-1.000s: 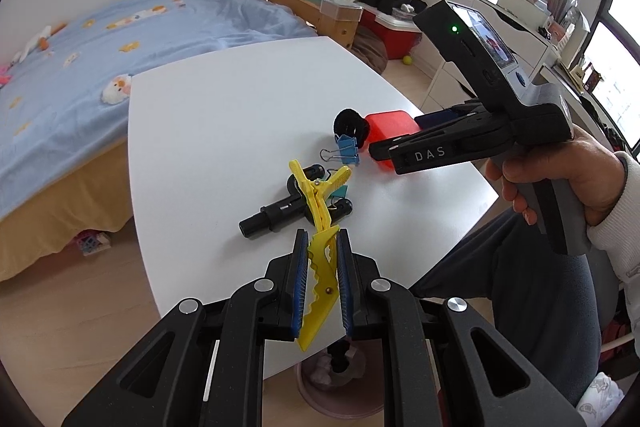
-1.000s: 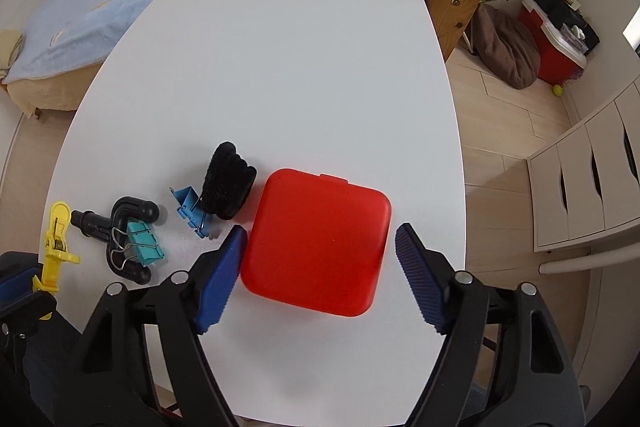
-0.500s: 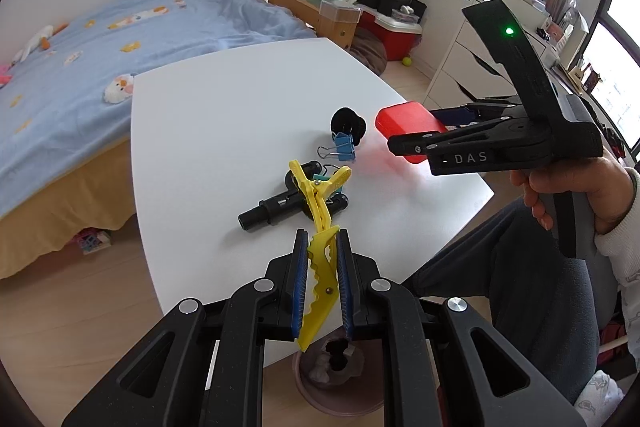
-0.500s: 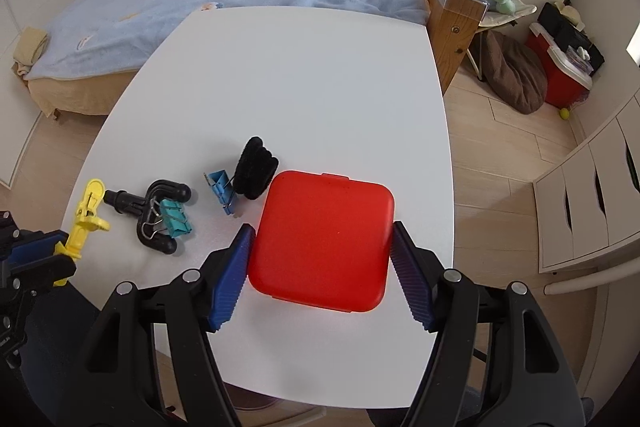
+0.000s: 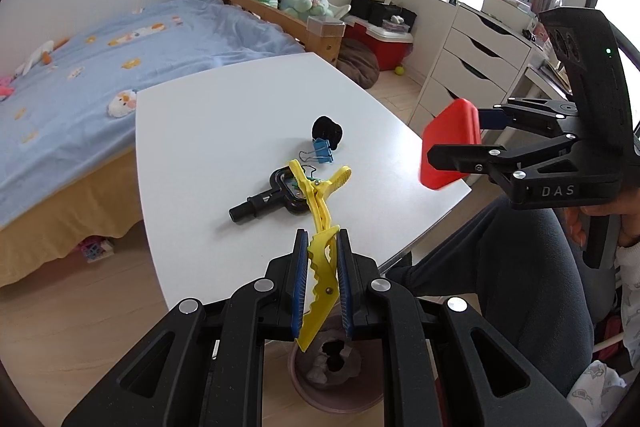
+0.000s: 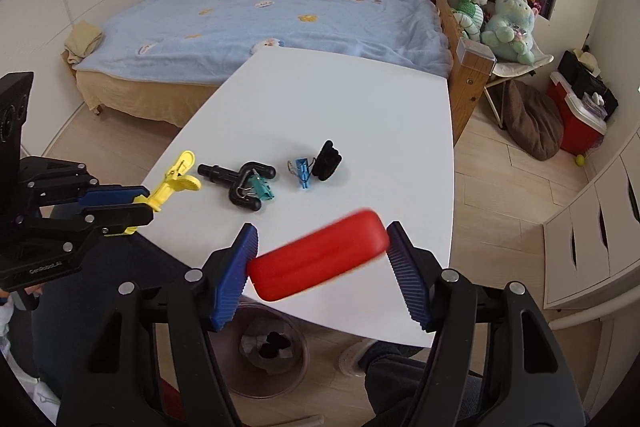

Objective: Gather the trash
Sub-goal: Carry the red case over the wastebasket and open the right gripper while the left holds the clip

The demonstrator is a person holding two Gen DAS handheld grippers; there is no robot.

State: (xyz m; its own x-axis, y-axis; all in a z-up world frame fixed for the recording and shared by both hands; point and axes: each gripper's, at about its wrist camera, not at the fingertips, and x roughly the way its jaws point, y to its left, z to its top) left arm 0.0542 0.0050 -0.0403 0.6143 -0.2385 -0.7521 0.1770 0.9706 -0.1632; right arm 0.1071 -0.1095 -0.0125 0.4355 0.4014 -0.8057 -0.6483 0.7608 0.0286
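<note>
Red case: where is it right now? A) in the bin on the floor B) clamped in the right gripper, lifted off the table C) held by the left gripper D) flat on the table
B: the red case sits tilted between the right gripper's pads, clear of the table; the left gripper holds a yellow clip.

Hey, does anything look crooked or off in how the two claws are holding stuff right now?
Yes. The red box sits tilted in the right claw, one end raised, its edge blurred. The yellow clip in the left claw looks straight.
</note>
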